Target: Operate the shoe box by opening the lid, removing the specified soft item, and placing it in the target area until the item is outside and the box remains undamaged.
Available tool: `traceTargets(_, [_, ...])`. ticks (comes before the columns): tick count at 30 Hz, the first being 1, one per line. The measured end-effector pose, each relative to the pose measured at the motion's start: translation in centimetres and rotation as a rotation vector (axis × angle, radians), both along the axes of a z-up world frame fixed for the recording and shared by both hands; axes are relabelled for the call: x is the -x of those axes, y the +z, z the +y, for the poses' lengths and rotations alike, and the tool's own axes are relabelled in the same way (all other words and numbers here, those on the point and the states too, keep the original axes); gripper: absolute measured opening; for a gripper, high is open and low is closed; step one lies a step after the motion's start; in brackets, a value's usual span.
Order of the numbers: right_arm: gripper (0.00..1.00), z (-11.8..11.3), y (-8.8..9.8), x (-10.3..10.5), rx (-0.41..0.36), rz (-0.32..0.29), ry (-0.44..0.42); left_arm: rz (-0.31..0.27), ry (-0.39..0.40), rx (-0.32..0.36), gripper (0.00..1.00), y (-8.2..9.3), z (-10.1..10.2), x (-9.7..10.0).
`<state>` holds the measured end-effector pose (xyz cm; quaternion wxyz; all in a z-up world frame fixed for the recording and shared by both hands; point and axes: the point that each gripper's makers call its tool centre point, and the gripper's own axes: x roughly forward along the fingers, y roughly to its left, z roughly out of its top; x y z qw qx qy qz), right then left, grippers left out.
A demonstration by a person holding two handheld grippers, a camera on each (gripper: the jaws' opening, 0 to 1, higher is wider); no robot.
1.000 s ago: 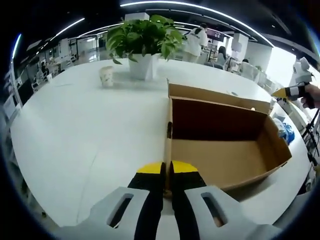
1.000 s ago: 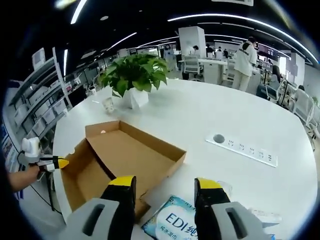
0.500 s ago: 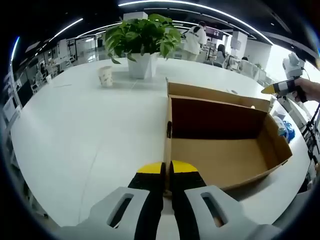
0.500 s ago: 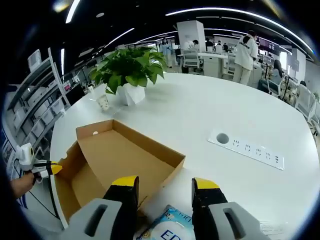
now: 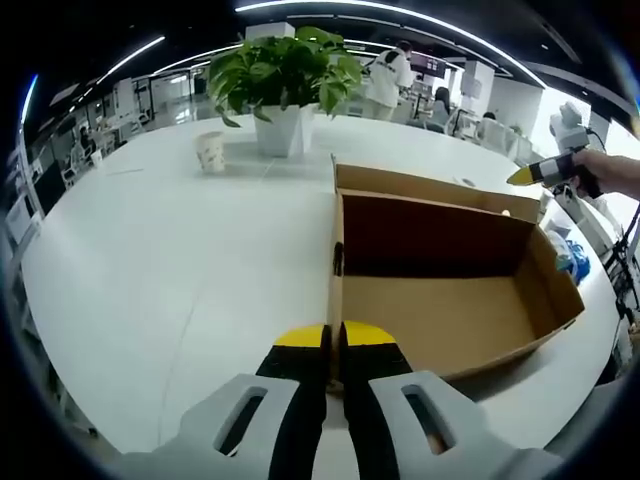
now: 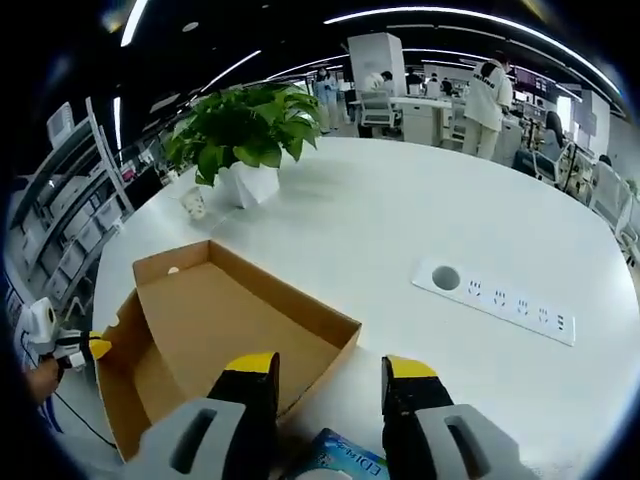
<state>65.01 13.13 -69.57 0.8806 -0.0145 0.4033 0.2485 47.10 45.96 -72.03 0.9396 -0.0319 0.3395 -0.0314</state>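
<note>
The shoe box is lying open and empty on the white table. The soft pack is sitting outside it, just beneath my right gripper, whose jaws are standing apart, holding nothing. I am keeping my left gripper pinched on the box's near wall. I judge the right the nearer to the pack.

One open cardboard box lies on one white table. Beyond the box stand one potted plant and, beside it, one paper cup. One blue-printed soft pack lies just beside the box, and one power strip sits farther off. Two grippers: left, right
</note>
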Motion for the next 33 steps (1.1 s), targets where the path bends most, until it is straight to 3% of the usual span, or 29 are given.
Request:
traceTargets(10, [0.36,0.4,-1.0,-1.3,0.012,0.030,-0.004,0.005,0.000,-0.002,0.02,-0.1,0.0,0.0])
traceTargets(26, [0.27,0.6,-3.3,-2.7,-0.008,0.136,-0.091,0.008,0.005,-0.007,0.02,-0.4,0.2,0.1])
traceTargets(33, [0.20,0.7,-4.1,-2.6,-0.046,0.211,-0.157,0.010,0.007,-0.008,0.02,-0.4,0.2,0.1])
